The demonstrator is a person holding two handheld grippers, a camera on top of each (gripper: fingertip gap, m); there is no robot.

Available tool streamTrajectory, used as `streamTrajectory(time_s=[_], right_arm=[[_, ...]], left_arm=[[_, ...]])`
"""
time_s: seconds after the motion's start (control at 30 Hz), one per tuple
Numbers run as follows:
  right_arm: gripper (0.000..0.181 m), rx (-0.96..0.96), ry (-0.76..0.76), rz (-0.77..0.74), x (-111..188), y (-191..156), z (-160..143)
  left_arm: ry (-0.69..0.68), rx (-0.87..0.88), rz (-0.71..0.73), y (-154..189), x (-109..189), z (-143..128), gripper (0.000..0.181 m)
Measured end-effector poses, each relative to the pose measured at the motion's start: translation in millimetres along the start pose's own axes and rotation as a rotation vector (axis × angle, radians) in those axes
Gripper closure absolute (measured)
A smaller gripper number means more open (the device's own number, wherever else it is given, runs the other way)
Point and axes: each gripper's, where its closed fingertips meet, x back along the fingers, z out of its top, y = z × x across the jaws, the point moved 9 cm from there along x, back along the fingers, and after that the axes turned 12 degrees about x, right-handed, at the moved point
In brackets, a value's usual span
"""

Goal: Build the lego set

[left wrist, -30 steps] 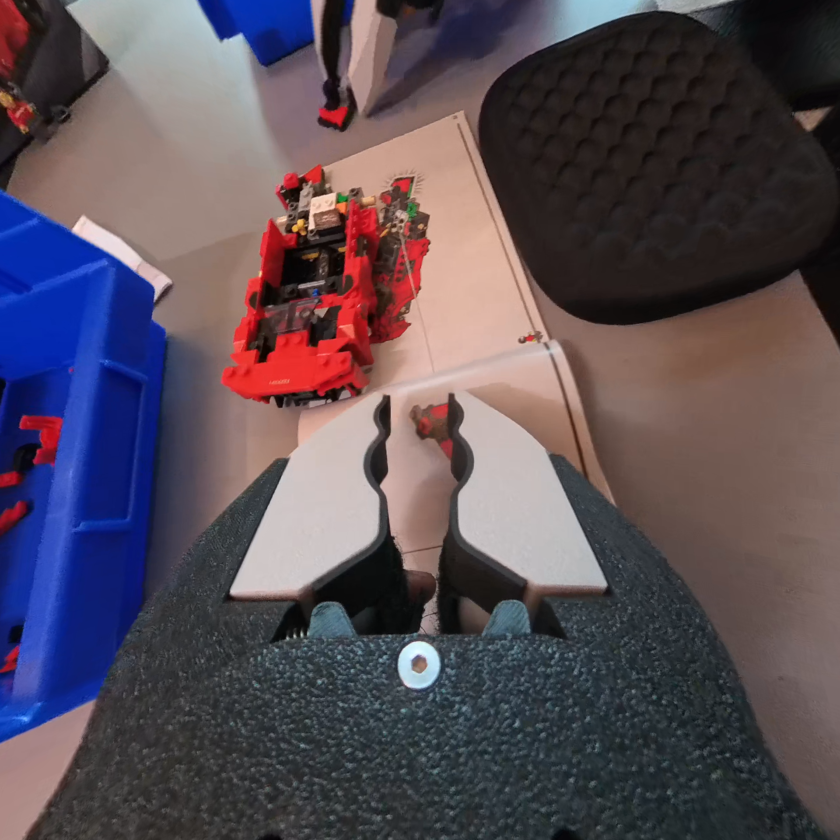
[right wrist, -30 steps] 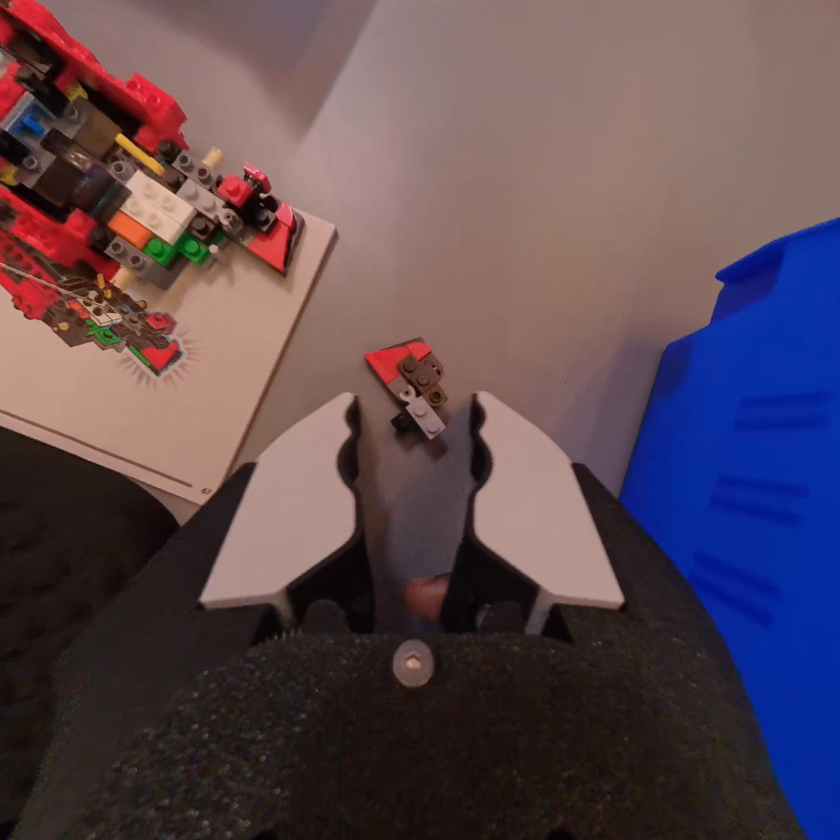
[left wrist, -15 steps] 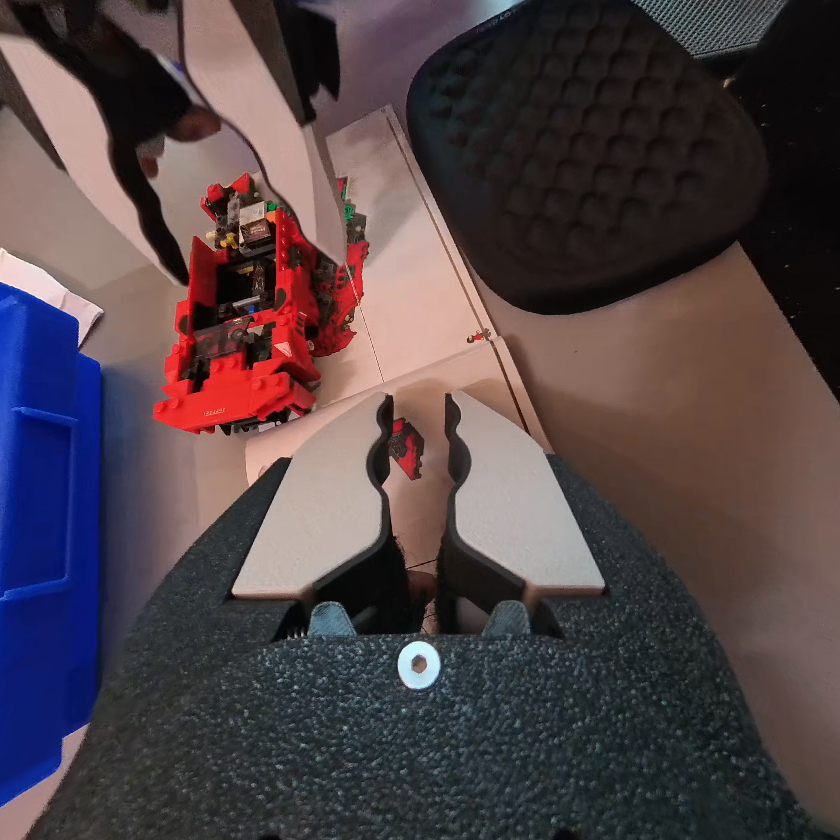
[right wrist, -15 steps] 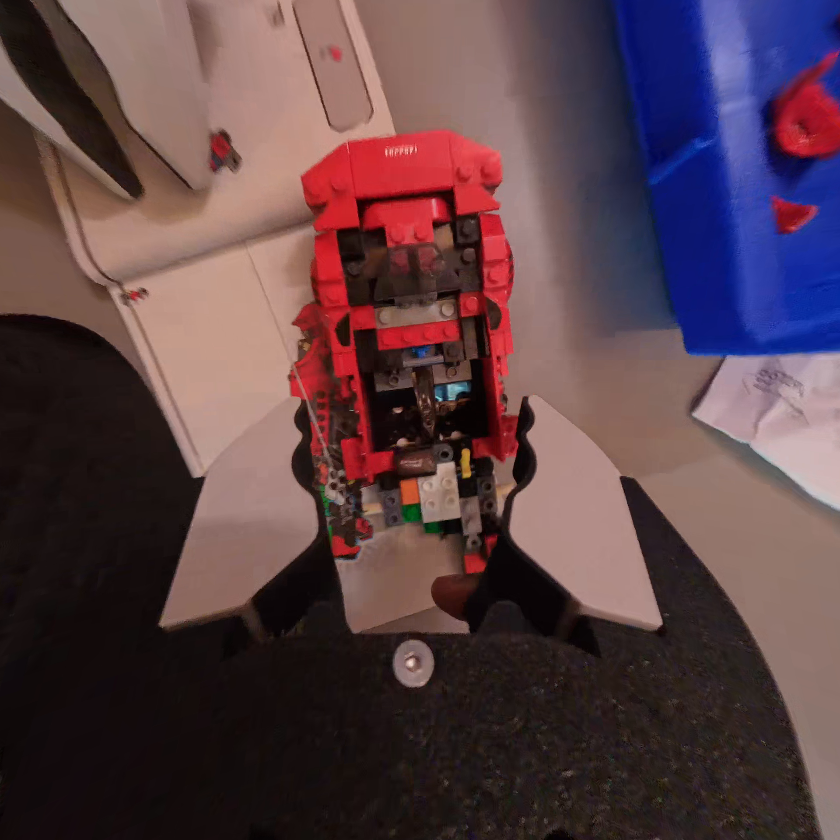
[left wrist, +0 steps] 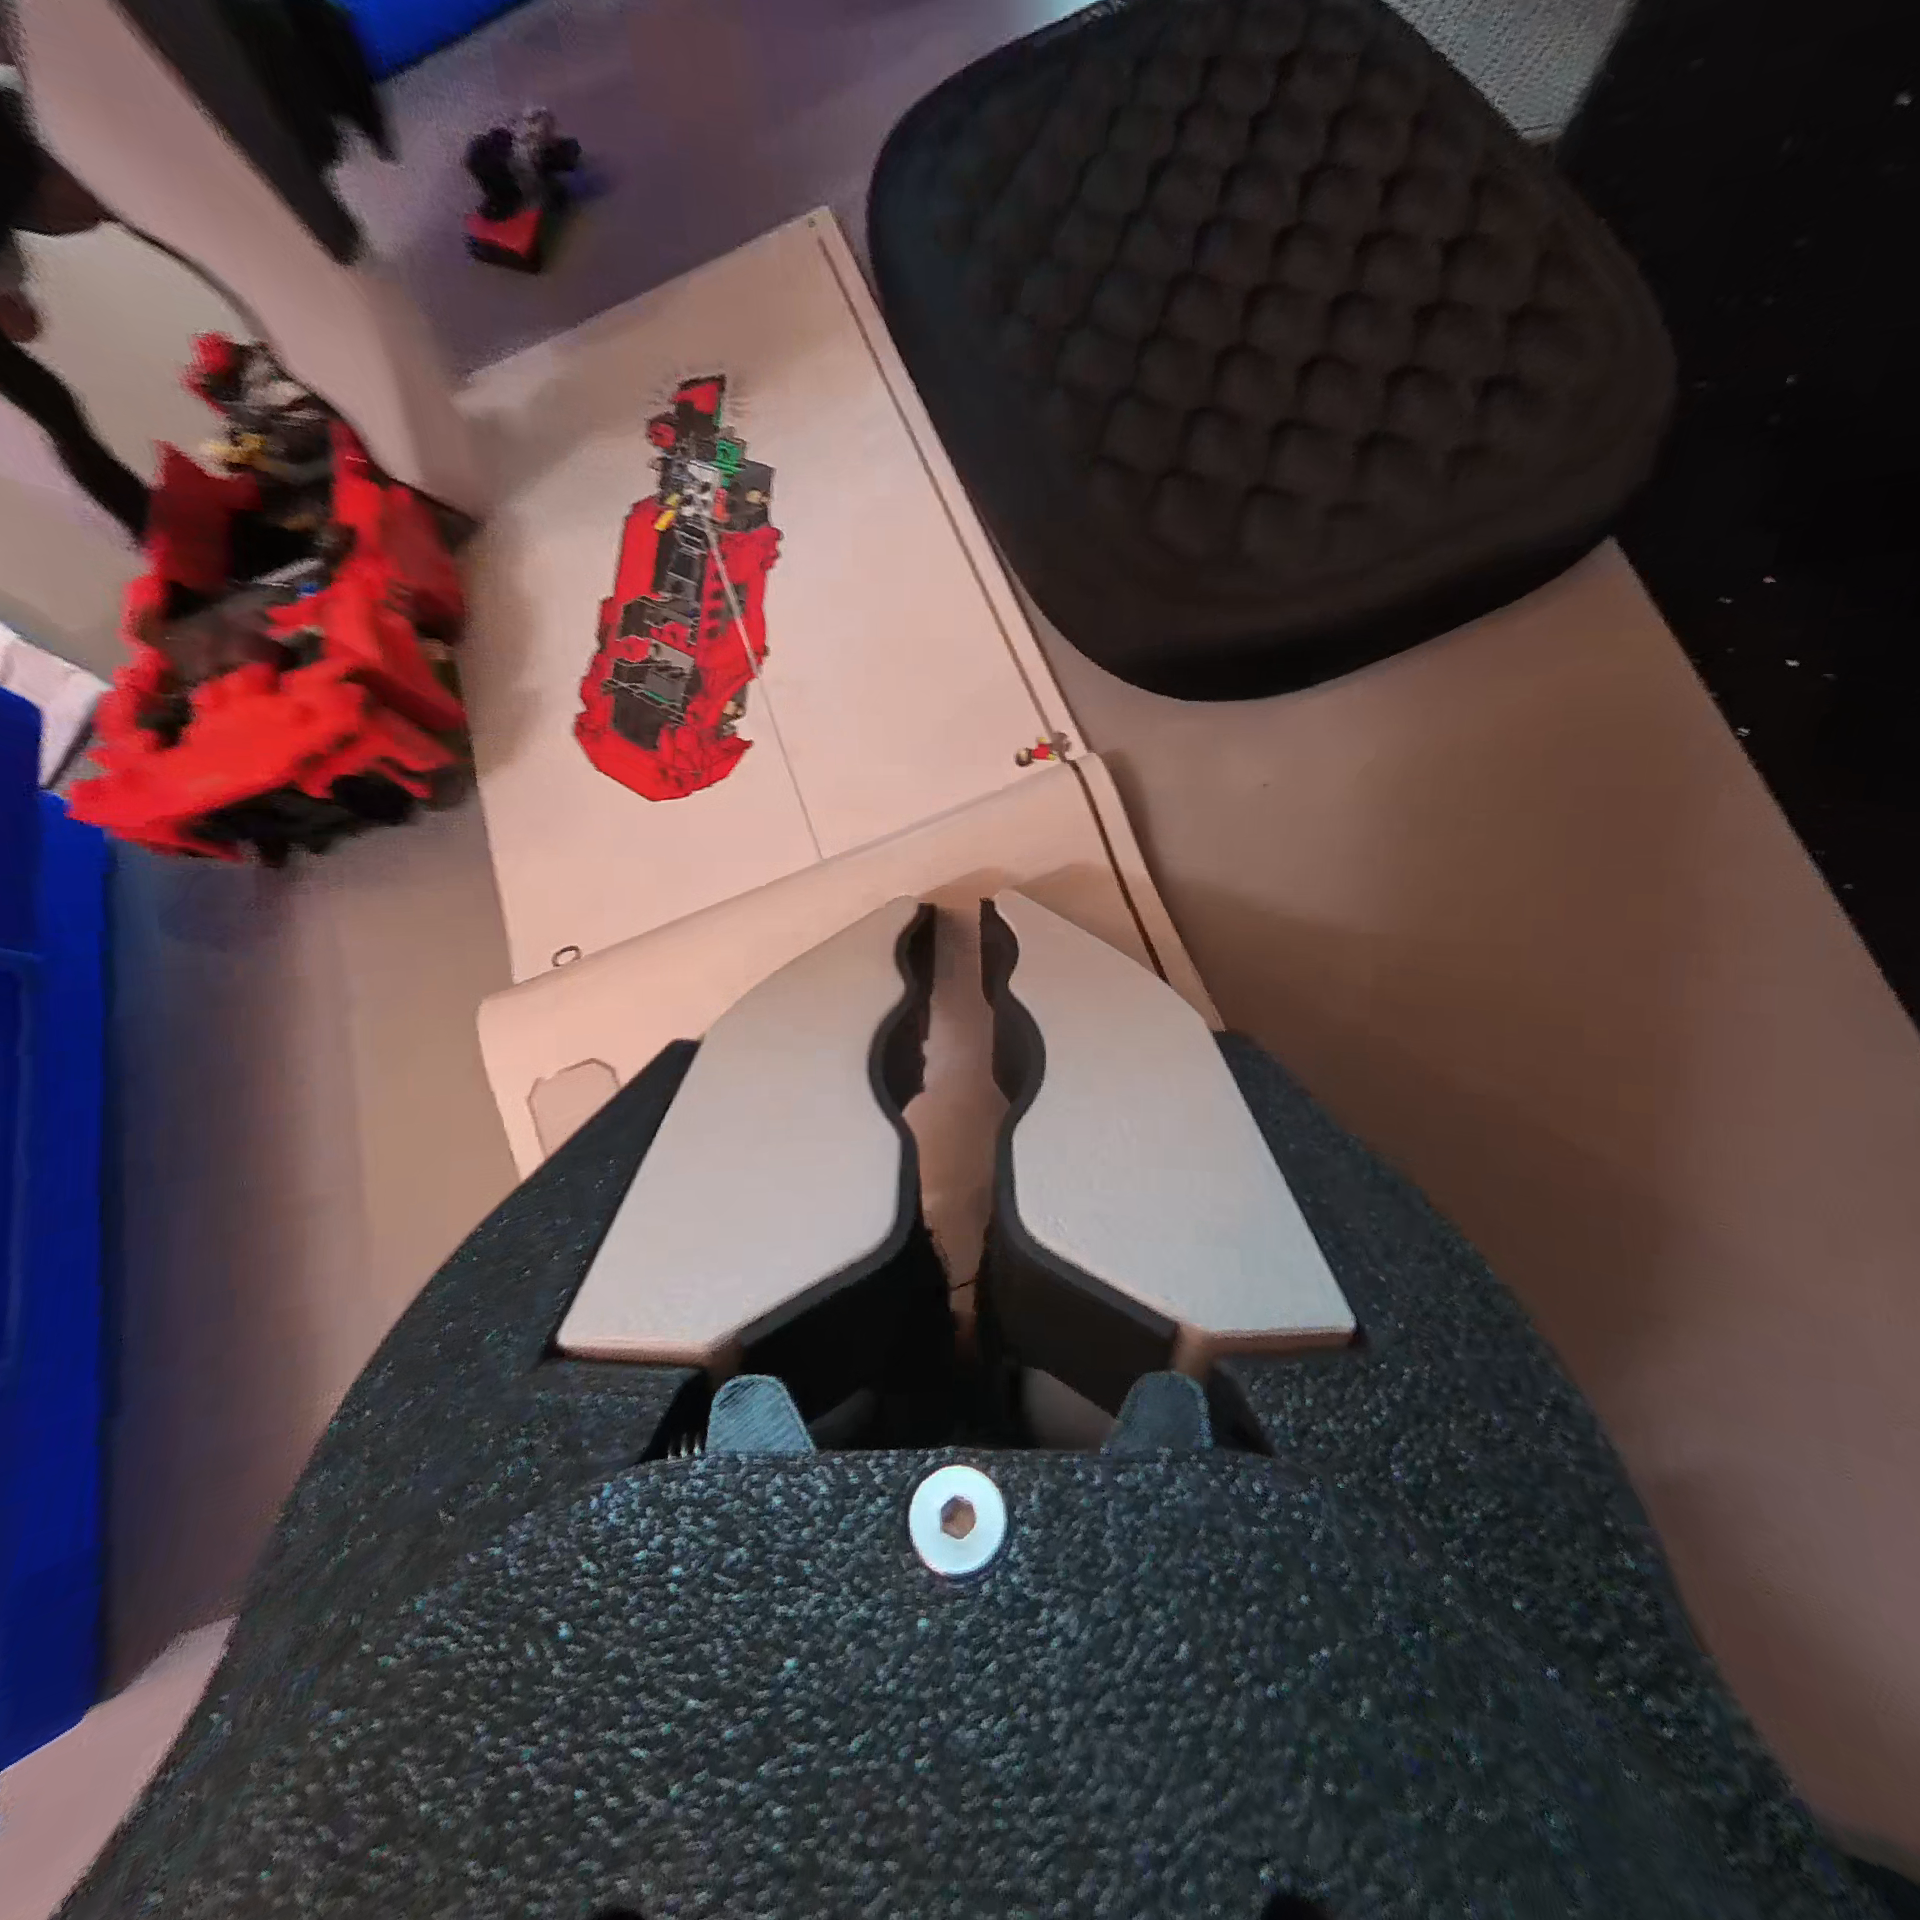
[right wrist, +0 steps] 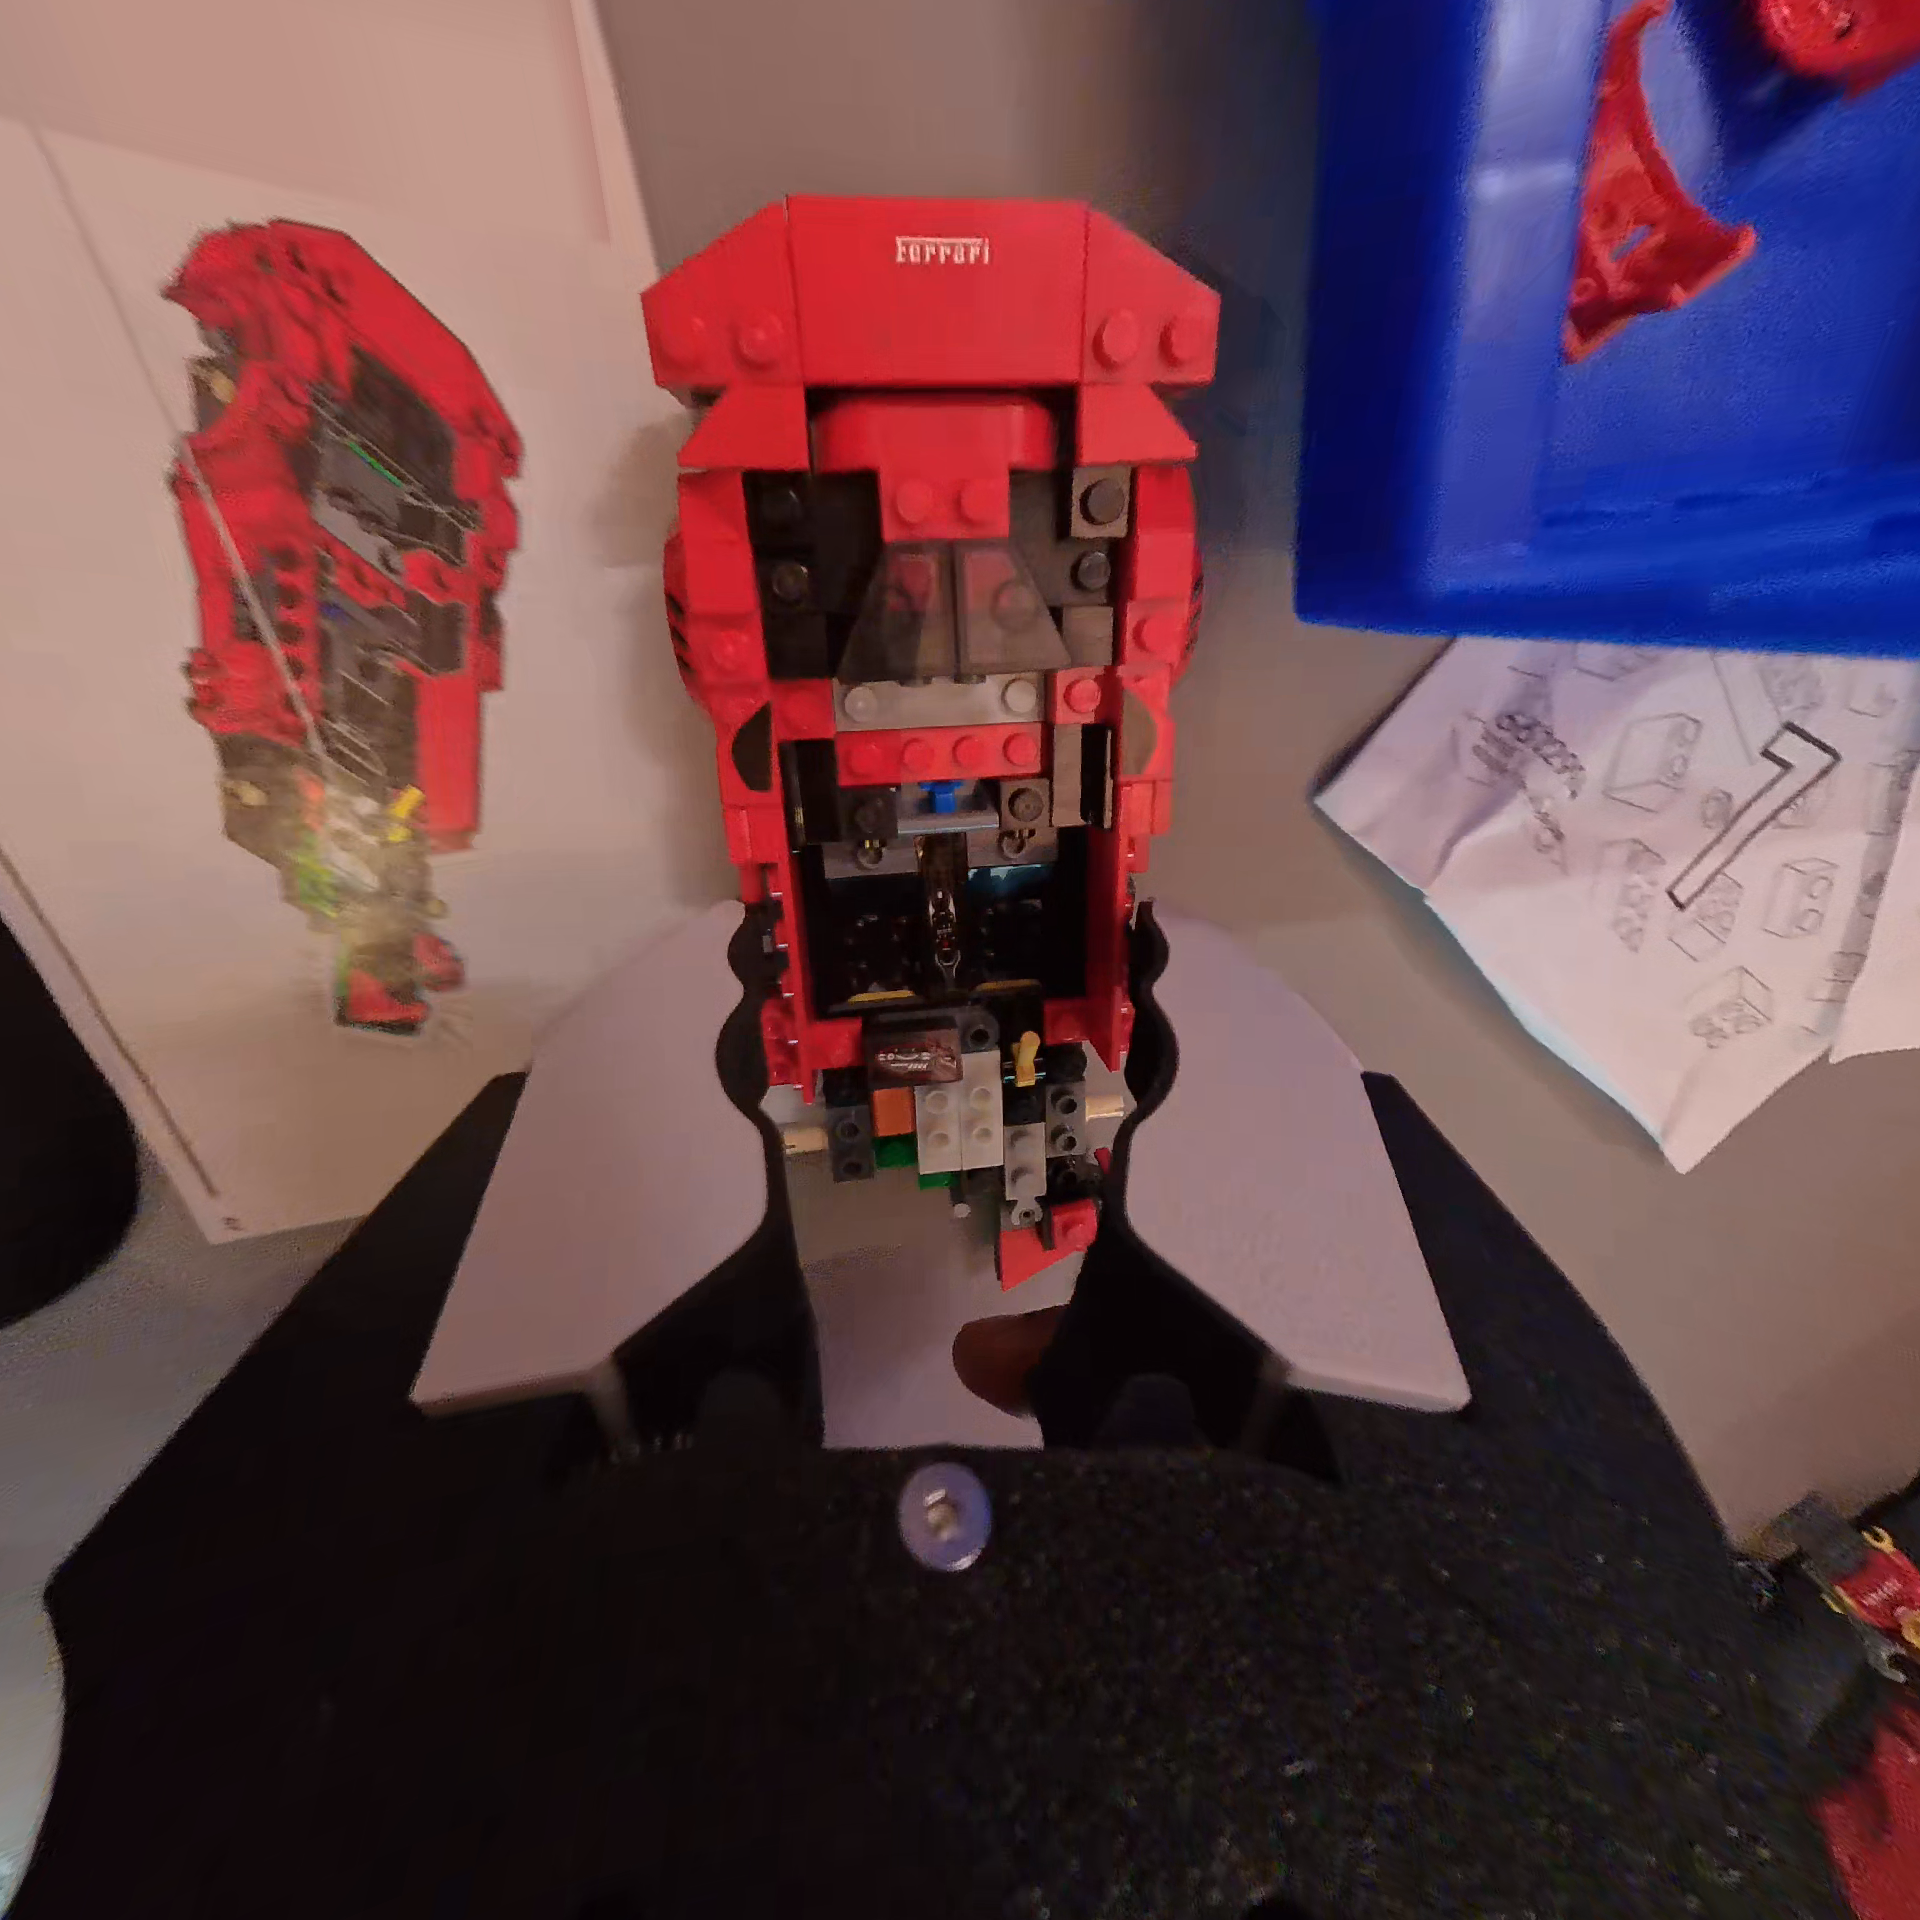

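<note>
- Right wrist view: right hand-held gripper (right wrist: 943,940) clamps the red lego car (right wrist: 930,582); blue bin (right wrist: 1455,468) close beside.
- Left hand-held gripper (left wrist: 958,920) nearly pressed together, empty, over instruction booklet (left wrist: 883,623); black cushion (left wrist: 1268,343) borders it.

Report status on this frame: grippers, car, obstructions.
Right gripper clamped on red lego car at its rear. Left gripper nearly shut, empty, over instruction booklet. Nothing blocking.

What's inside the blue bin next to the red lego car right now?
Inside the blue bin, the right wrist view shows loose red lego pieces: a curved arch piece and another cut off by the frame's top edge. The rest of the bin's interior lies out of frame.
</note>
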Motion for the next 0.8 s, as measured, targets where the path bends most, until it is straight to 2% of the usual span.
streamTrajectory(time_s=[0.2, 0.27, 0.33, 0.37, 0.43, 0.47, 0.53, 0.6, 0.7, 0.8], right_arm=[[0.113, -0.018, 0.020, -0.096, 3.9, 7.5, -15.8], [0.099, -0.111, 0.053, -0.137, 11.3, -1.4, -17.7], [0.095, -0.218, 0.151, -0.209, 27.9, -20.7, -16.8], [0.094, -0.271, 0.254, -0.223, 36.9, -35.6, -12.5], [0.097, -0.369, 0.453, -0.174, 46.6, -71.6, -0.5], [0.095, -0.400, 0.473, -0.119, 44.3, -89.5, 3.3], [0.089, -0.451, 0.372, -0.032, 30.6, -116.6, 3.4], [0.088, -0.506, 0.270, 0.024, 16.3, -128.0, 0.5], [0.088, -0.572, 0.297, 0.059, 13.8, -125.0, 4.9], [0.070, -0.540, 0.232, 0.071, 11.1, -123.5, 16.2]], left_arm=[[-0.033, 0.024, -0.037, 7.6, 2.8, -6.0, 0.176], [-0.029, 0.030, -0.034, 9.7, 5.1, -8.7, 0.177], [-0.029, 0.021, -0.021, 12.3, 6.5, -10.3, 0.179], [-0.029, 0.012, -0.014, 13.9, 7.1, -10.9, 0.180], [-0.032, -0.005, -0.006, 16.5, 8.2, -11.9, 0.181], [-0.034, -0.006, -0.007, 16.9, 8.5, -12.0, 0.181], [-0.038, 0.013, -0.022, 15.5, 8.5, -11.8, 0.181], [-0.043, 0.045, -0.050, 13.0, 8.2, -11.3, 0.181], [-0.045, 0.073, -0.074, 10.9, 8.0, -11.1, 0.181], [-0.042, 0.077, -0.058, 9.8, 8.2, -11.4, 0.180]])
